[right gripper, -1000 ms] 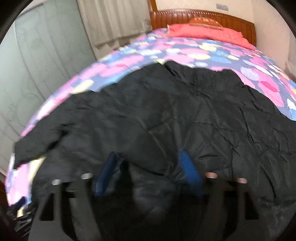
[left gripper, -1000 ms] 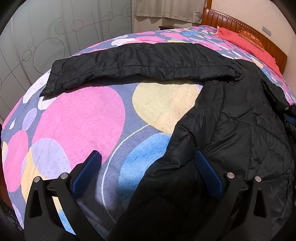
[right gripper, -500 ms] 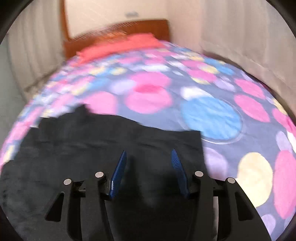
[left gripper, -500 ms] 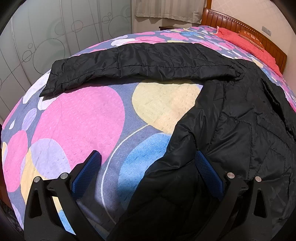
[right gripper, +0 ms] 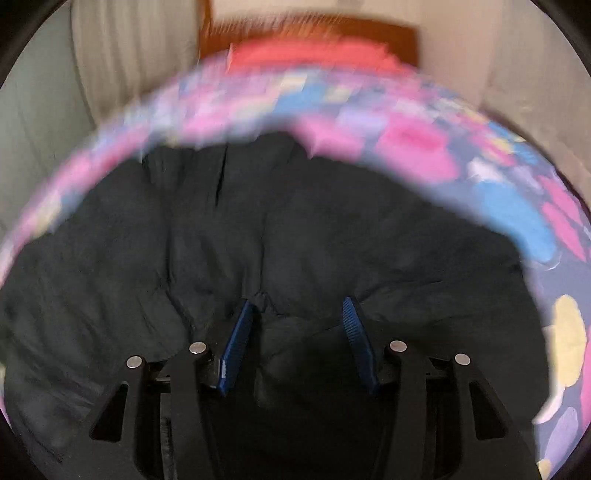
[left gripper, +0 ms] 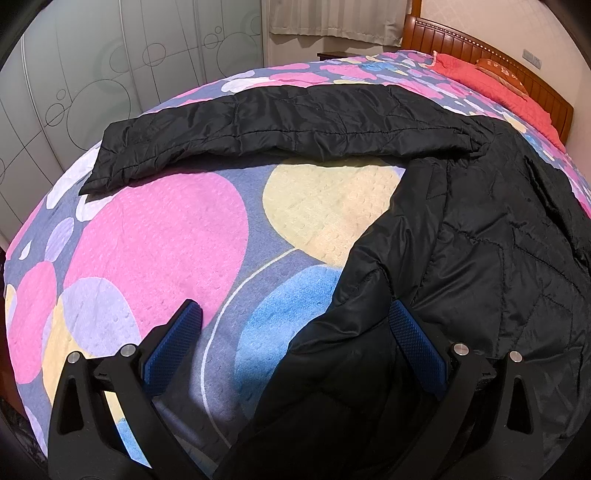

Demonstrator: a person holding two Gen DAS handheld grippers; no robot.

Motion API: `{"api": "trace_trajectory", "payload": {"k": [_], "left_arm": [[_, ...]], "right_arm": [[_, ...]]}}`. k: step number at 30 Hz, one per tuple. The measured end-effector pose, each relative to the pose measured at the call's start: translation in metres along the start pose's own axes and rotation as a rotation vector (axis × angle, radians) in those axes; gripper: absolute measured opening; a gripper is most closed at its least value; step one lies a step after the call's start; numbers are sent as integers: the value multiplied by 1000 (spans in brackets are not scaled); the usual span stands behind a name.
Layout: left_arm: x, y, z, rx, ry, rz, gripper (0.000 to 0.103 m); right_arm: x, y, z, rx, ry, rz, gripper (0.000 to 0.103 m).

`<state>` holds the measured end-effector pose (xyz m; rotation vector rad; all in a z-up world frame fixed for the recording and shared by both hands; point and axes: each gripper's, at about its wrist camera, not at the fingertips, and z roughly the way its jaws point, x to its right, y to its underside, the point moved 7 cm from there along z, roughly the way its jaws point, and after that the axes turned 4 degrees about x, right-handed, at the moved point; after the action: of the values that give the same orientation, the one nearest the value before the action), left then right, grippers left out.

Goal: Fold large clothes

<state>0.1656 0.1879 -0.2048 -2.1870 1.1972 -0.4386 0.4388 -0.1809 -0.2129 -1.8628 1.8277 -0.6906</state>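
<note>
A large black quilted jacket lies spread on the bed, one sleeve stretched out to the left across the bedspread. My left gripper is open, its jaws wide apart over the jacket's lower left hem, with the fabric edge lying between them. In the blurred right wrist view the jacket fills the middle. My right gripper is open just above the jacket's body, with a bulge of fabric between its blue pads.
The bed has a bedspread with pink, yellow and blue circles. A wooden headboard and red pillows are at the far end. Frosted wardrobe doors stand to the left, curtains behind.
My right gripper swung fast, from the jacket's body out to its right edge and back over the jacket; its view is blurred. The left gripper has not moved.
</note>
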Motion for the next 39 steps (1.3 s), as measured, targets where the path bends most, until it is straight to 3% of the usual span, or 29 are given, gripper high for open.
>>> {"api": "trace_trajectory", "payload": {"k": [2,6,10,12,14,16,20,23,26,30,35,39], "left_arm": [[0,0,0,0,0,0,101],[1,0,0,1,3,-3,101],[0,0,0,2,3,-3,101],[0,0,0,1,2,-3,101],[0,0,0,1,3,-3,101],[0,0,0,0,2,-2,101],[1,0,0,1,1,-1,101],[0,0,0,1,2,-2,101],[1,0,0,2,6,-5,101],[-4,-3,-7,3,54,-36,101],[-33,-11,-20,45,52,-78,101],[-71,-29,-13,68,26,-170,101]], "right_arm": [[-2,-3,-4,25,12,-12,54],[24,-3,-38,60,-24,87,54],[73,10,-75,149,85,150,57],[99,23,-67,128,141,187,58],[113,38,-41,65,123,203,59],[114,39,-41,79,121,195,59],[105,31,-64,122,116,178,76],[102,33,-59,124,157,145,77],[104,44,-38,88,140,160,77],[105,45,-37,93,151,151,77],[104,47,-39,104,143,156,78],[104,48,-40,109,141,153,79]]}}
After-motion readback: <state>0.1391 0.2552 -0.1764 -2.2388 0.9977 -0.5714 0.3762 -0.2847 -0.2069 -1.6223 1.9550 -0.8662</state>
